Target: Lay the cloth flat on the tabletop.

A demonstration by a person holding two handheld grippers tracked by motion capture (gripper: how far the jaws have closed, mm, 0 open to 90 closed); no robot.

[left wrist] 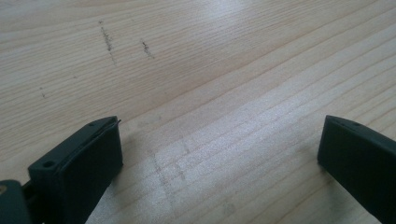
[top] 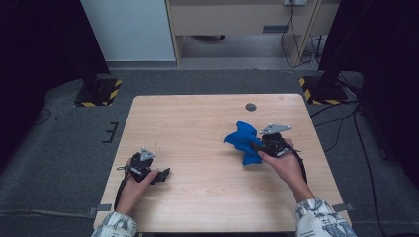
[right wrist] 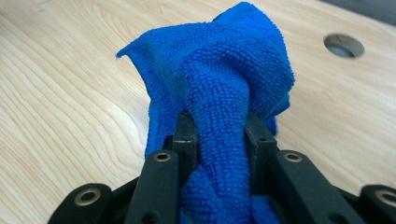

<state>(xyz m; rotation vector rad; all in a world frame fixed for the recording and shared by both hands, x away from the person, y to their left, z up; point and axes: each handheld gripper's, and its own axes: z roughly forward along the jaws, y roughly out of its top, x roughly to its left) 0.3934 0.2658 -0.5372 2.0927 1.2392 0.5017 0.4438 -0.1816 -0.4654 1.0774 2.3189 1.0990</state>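
Blue cloth (right wrist: pixel 219 93) bunched between right gripper (right wrist: pixel 220 135) pads, above table (right wrist: pixel 70 107)

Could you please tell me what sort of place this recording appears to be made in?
Probably a lab or recording workspace: a bare wooden table on grey carpet, hazard-striped stand bases beside it, and loose cables on the floor.

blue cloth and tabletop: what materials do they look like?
Blue cloth: probably microfibre terry; looped, fuzzy pile, matte, bunches softly in the right gripper. Table: light wood or wood-look laminate; straight grain lines, slight sheen, a few scuffs. Cannot tell which.
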